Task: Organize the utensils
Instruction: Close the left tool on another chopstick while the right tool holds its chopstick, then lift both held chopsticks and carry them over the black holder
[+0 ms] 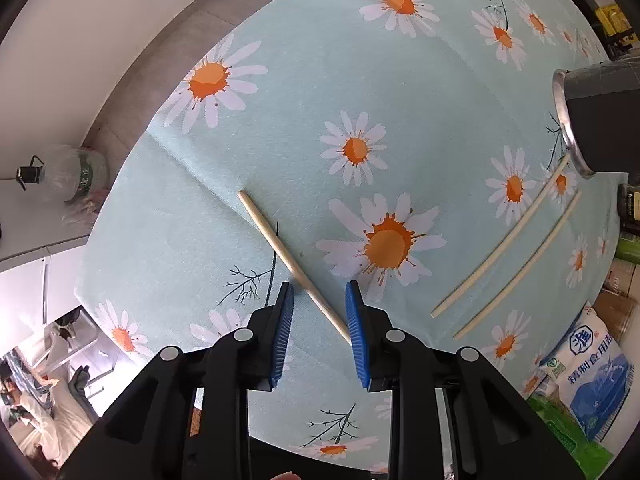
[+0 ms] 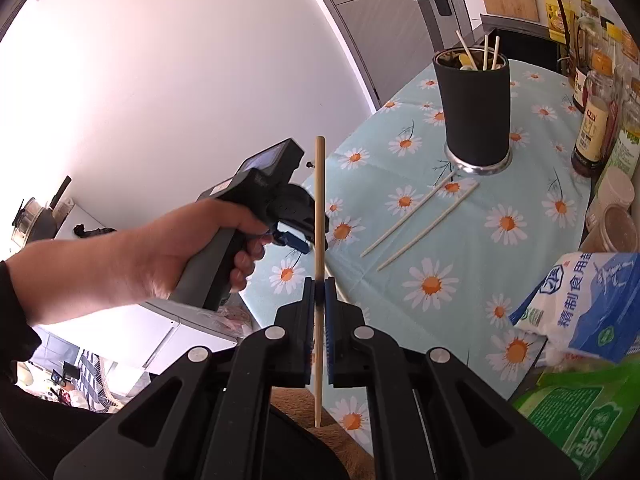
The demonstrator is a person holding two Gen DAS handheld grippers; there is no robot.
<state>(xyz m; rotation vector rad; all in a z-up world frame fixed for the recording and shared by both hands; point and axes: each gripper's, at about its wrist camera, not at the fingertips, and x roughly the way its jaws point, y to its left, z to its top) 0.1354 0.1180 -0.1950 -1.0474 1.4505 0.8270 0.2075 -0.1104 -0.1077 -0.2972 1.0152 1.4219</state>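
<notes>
My left gripper point(image 1: 319, 294) is open, just above a wooden chopstick point(image 1: 280, 246) that lies diagonally on the daisy tablecloth point(image 1: 320, 100), its near end between the blue pads. My right gripper point(image 2: 319, 292) is shut on another wooden chopstick point(image 2: 319, 208), held upright. Two pale chopsticks point(image 1: 508, 240) lie side by side on the cloth; they also show in the right wrist view point(image 2: 420, 220). The black utensil holder point(image 2: 476, 108) stands beyond them with several sticks inside; its side shows in the left wrist view point(image 1: 600, 120). The left gripper and hand appear in the right wrist view point(image 2: 298, 242).
Bottles and jars point(image 2: 596, 120) line the table's right side. A blue-white salt bag point(image 2: 592, 304) and a green packet point(image 2: 572, 412) lie at the near right. A water jug point(image 1: 76, 172) stands off the table's left edge.
</notes>
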